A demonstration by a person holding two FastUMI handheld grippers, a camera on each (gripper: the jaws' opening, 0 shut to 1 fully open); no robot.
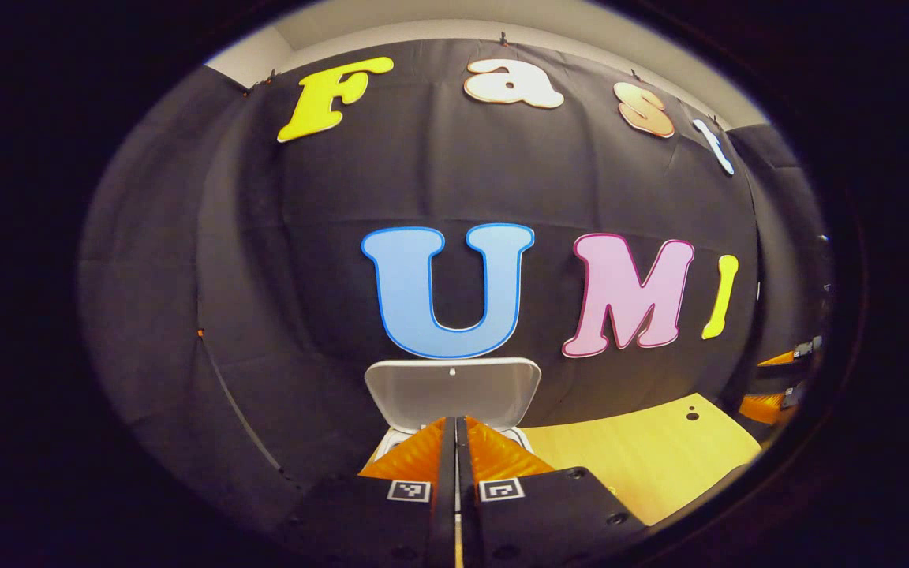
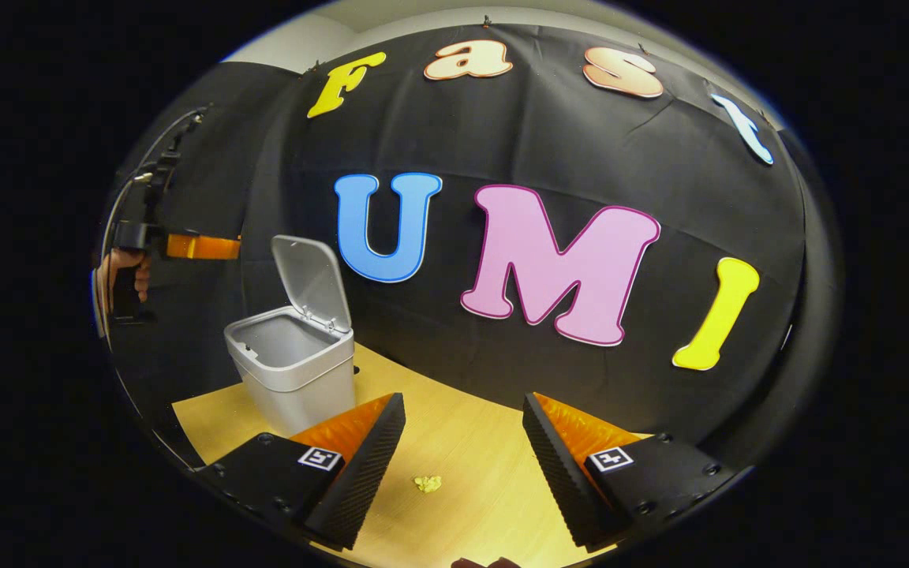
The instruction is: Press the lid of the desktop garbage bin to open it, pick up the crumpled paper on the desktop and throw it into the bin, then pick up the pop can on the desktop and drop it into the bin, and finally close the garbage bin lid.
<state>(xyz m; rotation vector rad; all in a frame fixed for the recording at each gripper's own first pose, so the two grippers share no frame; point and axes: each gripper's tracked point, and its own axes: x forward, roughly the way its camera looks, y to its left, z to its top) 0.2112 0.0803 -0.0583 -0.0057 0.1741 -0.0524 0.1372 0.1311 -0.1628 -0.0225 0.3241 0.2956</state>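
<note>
The grey desktop bin (image 2: pixel 290 364) stands at the left of the wooden table (image 2: pixel 470 442) with its lid (image 2: pixel 312 282) tipped up and open. A small crumpled yellowish paper (image 2: pixel 427 483) lies on the table, below and between the fingers of my right gripper (image 2: pixel 462 442), which is open and holds nothing. My left gripper (image 1: pixel 455 442) is shut with nothing between its fingers; it hangs above the bin, facing the raised lid (image 1: pixel 453 391). In the right gripper view the left gripper (image 2: pixel 202 247) hovers above and left of the bin, held by a hand (image 2: pixel 117 276).
The table (image 1: pixel 660 457) reaches to the right in the left gripper view, with two small holes near its far edge. Black cloth walls close in behind and to the left of the bin.
</note>
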